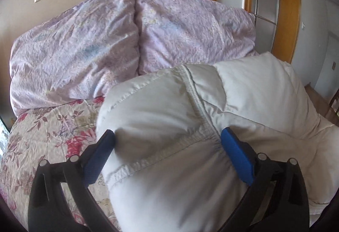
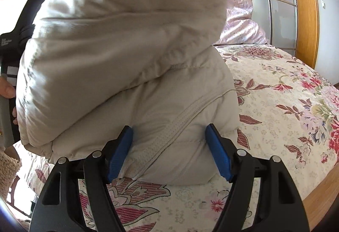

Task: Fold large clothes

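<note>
From the left wrist view, the left hand-held gripper (image 1: 167, 143) has its blue pads pressed into a thick bulge of the white puffer jacket (image 1: 243, 92), clamping it across a stitched seam. The jacket lies bunched on the bed (image 1: 42, 132), over the floral bedspread, with two lilac pillows (image 1: 84, 41) behind it toward the head edge.

From the right wrist view, the right hand-held gripper (image 2: 169, 147) squeezes another padded fold of the jacket (image 2: 127, 41) along its zipper band, and an upper layer is doubled over the lower one. The bundle sits near the foot edge of the bed (image 2: 286, 104).

The jacket looks light, soft and springy, with a slick shell; it will likely puff back open. Seams and the zipper band seem the firmest places to hold.
</note>
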{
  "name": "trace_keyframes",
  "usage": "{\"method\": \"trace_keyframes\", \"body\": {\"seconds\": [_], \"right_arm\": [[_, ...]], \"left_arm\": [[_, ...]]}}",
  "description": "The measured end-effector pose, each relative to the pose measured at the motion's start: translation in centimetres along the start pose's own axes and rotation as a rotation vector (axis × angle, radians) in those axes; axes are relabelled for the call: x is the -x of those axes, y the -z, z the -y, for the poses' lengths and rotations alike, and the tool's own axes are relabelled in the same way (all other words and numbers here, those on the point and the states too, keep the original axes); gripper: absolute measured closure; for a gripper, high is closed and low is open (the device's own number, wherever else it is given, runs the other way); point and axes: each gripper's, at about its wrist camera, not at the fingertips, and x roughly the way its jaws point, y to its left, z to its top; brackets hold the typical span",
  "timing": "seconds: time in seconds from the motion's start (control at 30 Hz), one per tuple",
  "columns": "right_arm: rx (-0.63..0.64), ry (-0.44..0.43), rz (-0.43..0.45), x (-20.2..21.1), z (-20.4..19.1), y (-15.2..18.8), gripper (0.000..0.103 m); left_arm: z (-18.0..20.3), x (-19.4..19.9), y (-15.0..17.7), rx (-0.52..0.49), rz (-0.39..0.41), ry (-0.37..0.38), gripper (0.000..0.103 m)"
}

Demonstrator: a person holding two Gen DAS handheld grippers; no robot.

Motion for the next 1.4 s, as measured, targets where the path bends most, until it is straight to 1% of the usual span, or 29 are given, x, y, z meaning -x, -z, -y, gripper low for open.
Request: {"method": "trace_keyframes", "body": {"seconds": [0.3, 0.63, 0.83, 0.93, 1.0, 1.13, 1.27, 1.4], "right_arm": [[0.013, 0.033, 0.029, -0.2, -0.5, 0.5, 0.027], [0.012, 0.051, 0.047, -0.2, -1.0, 0.9, 0.027], [0.016, 0.059, 0.056, -0.2, -1.1, 1.1, 0.027], [0.028, 0.06, 0.051, 0.1, -1.0, 1.2, 0.027], [0.025, 0.041, 0.043, 0.7, -0.7, 1.5, 0.027], [-0.001, -0.034, 0.05, 2.5, 0.6, 2.1, 0.029], [0.037, -0.074, 0.083, 4.6, 0.6, 2.1, 0.033], [0.061, -0.18, 0.131, 6.7, -0.7, 0.5, 0.036]], "left_arm": [[3.2, -1.5, 1.0, -0.107, 0.008, -0.072, 0.003], [5.3, -3.2, 1.4, -0.178, 0.006, -0.119, 0.002], [5.4, -4.3, 1.4, -0.176, 0.003, -0.117, 0.002], [5.5, -4.8, 1.5, -0.18, -0.002, -0.127, 0.002], [5.5, -4.8, 1.5, -0.183, -0.003, -0.128, 0.002], [5.5, -4.8, 1.5, -0.182, 0.001, -0.124, 0.002], [5.4, -4.8, 1.5, -0.179, 0.003, -0.122, 0.002], [5.2, -4.4, 1.6, -0.165, 0.023, -0.121, 0.002]]}}
